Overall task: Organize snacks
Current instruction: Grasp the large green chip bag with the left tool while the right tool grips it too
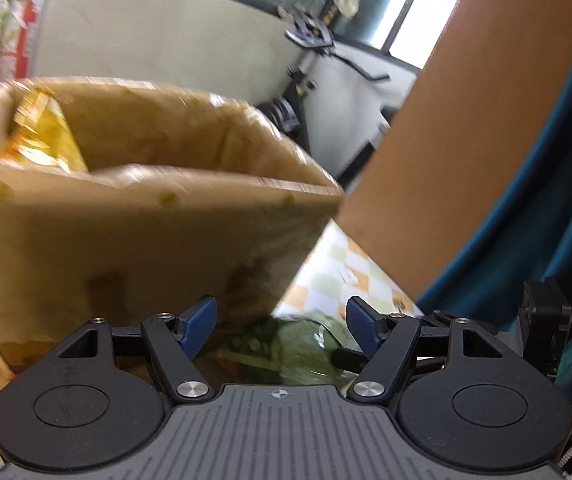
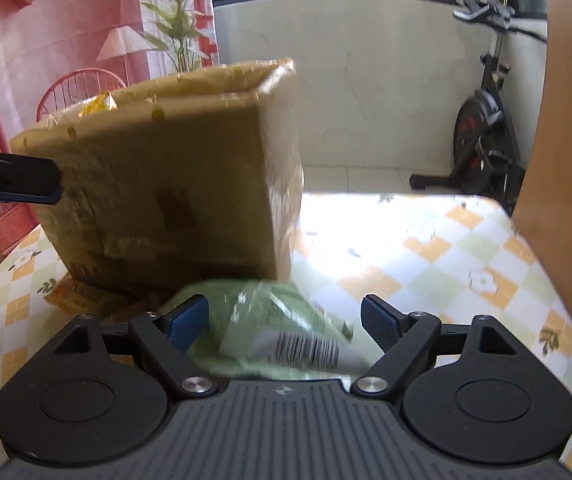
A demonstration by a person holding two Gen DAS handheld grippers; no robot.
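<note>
Two tools, left tool [image 1: 281, 326] and right tool [image 2: 285, 322], both gaping, pads gripping nothing. Green snack bag [image 2: 282, 336] lies on worktop [image 2: 426, 248] between right tool's fingers, just short of cardboard box [image 2: 166, 184]. I judge bag light, crinkly, slippery, contents crushable; I'd pinch near barcode end, gently.

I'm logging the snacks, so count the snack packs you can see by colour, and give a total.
Yellow: 2, one pack standing in the box, one pack on the table by the box's base.
Green: 1, a bag on the table between the right claw's open jaws.
Total: 3. More may be hidden inside the box.
</note>
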